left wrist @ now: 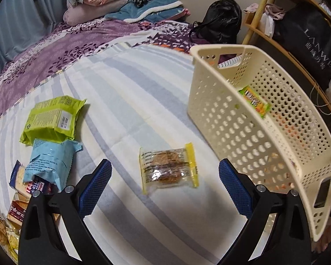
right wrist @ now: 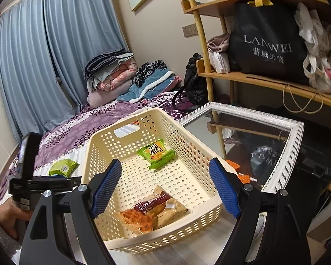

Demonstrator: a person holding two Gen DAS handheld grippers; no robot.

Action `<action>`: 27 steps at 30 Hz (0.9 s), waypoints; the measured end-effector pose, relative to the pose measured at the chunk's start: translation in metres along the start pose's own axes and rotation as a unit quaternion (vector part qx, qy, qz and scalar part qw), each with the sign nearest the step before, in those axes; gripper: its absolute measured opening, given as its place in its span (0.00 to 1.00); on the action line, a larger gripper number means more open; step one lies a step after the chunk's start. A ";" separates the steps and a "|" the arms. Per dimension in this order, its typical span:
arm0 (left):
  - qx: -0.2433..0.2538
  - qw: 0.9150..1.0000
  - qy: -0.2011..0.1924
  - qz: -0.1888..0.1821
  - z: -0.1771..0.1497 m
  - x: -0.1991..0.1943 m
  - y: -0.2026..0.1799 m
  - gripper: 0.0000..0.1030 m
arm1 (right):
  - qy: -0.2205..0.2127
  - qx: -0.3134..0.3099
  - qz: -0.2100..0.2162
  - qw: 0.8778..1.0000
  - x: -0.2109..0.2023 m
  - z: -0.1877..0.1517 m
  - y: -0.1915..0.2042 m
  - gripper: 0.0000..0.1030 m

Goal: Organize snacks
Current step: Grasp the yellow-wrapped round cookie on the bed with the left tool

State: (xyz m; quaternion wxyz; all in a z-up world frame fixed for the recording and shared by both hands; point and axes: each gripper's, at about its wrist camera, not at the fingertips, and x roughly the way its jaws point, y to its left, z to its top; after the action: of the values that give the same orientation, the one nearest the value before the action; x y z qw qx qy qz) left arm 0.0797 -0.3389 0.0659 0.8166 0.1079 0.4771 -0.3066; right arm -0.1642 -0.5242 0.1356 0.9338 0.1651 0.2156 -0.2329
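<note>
A clear-wrapped cookie packet with yellow ends is lying flat on the striped bedspread, just left of the cream perforated basket. The left gripper is hanging above it with its blue-padded fingers standing wide apart, one on either side of the packet and gripping nothing.

Further left, a lime-green bag is lying with a pale blue bag overlapping its near edge, and more small packets are crowding the lower left corner (too cut off to tell apart).

In the right wrist view the basket is sitting on the bed with two snacks inside: a green packet towards the far end and a waffle packet with a brown label at the near end. The right gripper is hovering over the basket's near rim, its fingers spread wide and empty. A hand in a fuzzy sleeve is gripping the other tool at the left edge.

A white-framed mirror is lying beside the basket, below a wooden shelf holding a black bag.
</note>
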 end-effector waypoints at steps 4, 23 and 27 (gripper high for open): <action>-0.003 1.000 0.004 0.004 -0.001 0.004 0.002 0.96 | 0.001 0.002 0.003 1.000 0.001 0.000 0.000 0.79; 0.003 1.000 0.016 0.018 -0.002 0.039 -0.002 0.96 | -0.003 -0.005 0.021 1.000 0.000 0.004 0.013 0.79; 0.006 1.000 0.019 0.019 -0.005 0.048 0.001 0.87 | 0.001 -0.009 0.028 1.000 0.001 0.004 0.019 0.79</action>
State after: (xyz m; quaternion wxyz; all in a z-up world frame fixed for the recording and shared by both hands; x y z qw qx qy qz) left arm 0.0942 -0.3546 0.0226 0.8121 0.1279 0.4887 -0.2920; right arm -0.1524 -0.5105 0.1418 0.9411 0.1627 0.2140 -0.2050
